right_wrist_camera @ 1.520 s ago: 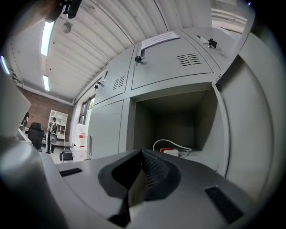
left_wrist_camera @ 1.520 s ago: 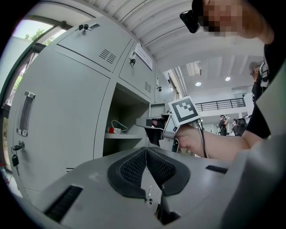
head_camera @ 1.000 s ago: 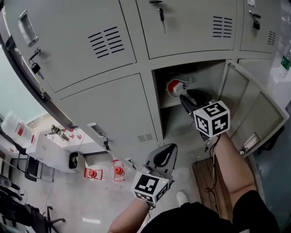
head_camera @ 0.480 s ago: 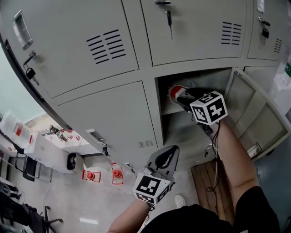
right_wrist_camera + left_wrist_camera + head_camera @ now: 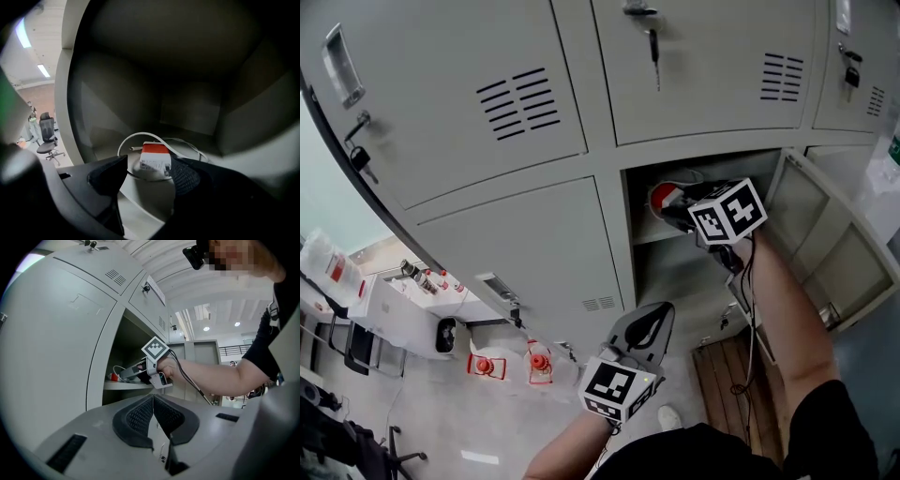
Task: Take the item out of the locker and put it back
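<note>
The right claw (image 5: 673, 208) reaches into the open locker (image 5: 731, 169) in the head view. Its tips are at the charger (image 5: 660, 195), of which only a red patch shows on the shelf (image 5: 652, 234). The door (image 5: 825, 234) hangs wide at right. The left claw (image 5: 652, 314) waits low and near, well apart from the locker. In the left gripper view that claw's pads are pressed together on nothing. Far off, the right claw sits at the shelf edge, with the charger (image 5: 114, 377) a red speck beside it. In the right gripper view the jaws are spread, having just been opening. The charger (image 5: 154, 159) lies flat on the shelf between their tips, its cable (image 5: 136, 138) looped behind, and no pad pinches it. So the charger is in the locker and unheld. Judged from this, either the take-out has yet to be made or the put-back is just done. The pictures do not settle which, though spread jaws round the charger would fit a grasp about to be made. Several things are hard to make out. It is unclear whether the right pad brushes the charger's side, and where the cable ends in the dim far corner. In the head view most of the charger is covered by the claw and its cube (image 5: 728, 211).
</note>
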Demonstrator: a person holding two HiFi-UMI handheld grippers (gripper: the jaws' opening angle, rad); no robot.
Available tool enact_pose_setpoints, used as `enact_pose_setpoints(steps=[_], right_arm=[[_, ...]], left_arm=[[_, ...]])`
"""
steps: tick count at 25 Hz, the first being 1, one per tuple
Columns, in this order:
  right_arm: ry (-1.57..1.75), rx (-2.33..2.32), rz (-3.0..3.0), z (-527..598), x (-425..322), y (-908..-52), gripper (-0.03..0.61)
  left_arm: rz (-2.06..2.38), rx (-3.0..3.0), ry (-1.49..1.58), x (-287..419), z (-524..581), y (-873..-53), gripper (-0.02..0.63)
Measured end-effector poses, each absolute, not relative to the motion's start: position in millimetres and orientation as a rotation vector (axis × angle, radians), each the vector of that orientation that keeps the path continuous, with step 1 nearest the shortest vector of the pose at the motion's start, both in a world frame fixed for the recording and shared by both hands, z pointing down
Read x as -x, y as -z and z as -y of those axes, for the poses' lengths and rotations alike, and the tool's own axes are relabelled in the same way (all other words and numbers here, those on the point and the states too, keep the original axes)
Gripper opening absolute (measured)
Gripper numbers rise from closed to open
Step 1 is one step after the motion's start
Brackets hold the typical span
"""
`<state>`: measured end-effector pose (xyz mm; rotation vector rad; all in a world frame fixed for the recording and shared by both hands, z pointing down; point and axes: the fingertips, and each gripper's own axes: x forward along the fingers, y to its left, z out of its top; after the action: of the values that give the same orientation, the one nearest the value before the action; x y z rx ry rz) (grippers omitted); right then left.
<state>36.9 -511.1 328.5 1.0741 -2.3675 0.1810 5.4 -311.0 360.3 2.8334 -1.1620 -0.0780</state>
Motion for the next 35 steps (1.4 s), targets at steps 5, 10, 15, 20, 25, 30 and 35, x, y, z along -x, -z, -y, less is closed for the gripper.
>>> enact_pose_setpoints(steps=[5, 10, 15, 20, 25, 30, 35], right_arm=[[-0.159, -1.05, 2.31, 517, -36, -329, 0.351], [-0.184, -1.033, 2.3, 525, -29, -331, 0.359], [-0.151, -1.049, 2.244, 539, -27, -340, 0.362], [-0.127, -1.044, 2.232, 541, -26, -341, 0.362], [-0.07, -1.025, 2.236, 538, -22, -341, 0.327], [-0.012, -1.051, 2.237, 536, -21, -339, 0.324], [0.058, -1.105, 2.252, 531, -23, -335, 0.322]], left_arm=[[1.159, -2.837, 0.101, -6, 310, -356, 0.017], [1.172, -2.841, 0.107, -1, 310, -354, 0.017], [1.189, -2.835, 0.106, 5, 310, -353, 0.017], [1.204, -2.823, 0.106, 10, 312, -354, 0.017], [1.196, -2.84, 0.095, 8, 309, -353, 0.017], [1.196, -2.832, 0.09, 9, 304, -353, 0.017], [1.209, -2.828, 0.083, 17, 297, -353, 0.017]])
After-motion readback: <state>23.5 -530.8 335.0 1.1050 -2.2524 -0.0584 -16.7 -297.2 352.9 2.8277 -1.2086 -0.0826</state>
